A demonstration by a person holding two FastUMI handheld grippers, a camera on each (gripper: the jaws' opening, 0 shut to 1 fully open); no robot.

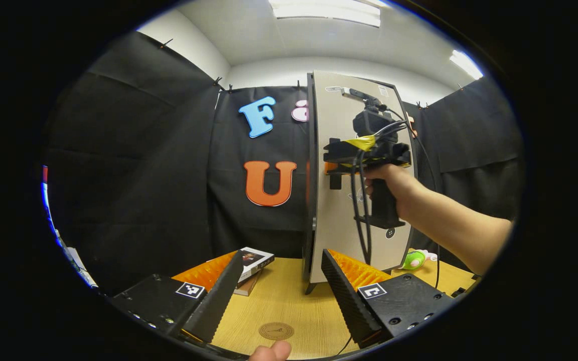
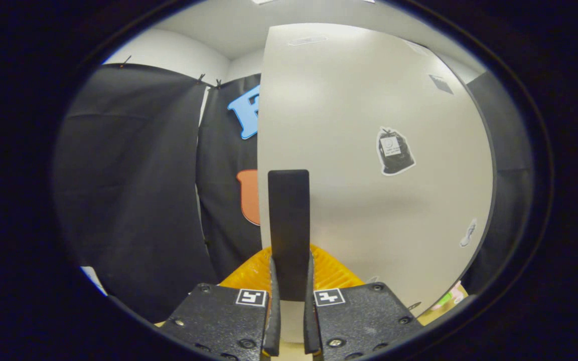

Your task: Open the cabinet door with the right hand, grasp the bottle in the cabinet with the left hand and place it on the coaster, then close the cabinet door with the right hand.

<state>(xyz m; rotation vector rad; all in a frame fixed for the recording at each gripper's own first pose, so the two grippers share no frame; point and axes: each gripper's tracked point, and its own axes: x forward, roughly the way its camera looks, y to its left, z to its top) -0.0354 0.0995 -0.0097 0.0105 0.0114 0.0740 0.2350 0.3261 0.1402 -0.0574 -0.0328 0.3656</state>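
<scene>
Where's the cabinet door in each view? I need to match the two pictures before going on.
Left gripper view: the cabinet door stands upright just right of centre, with the right claw at it.
Right gripper view: the cabinet door covers the centre and right, and the right claw grips its handle.
Shared landmark: the green toy by the door's lower right corner.

Bright ceiling lights [image 1: 326,12], sharp focus, strong fisheye bending at edges
</scene>
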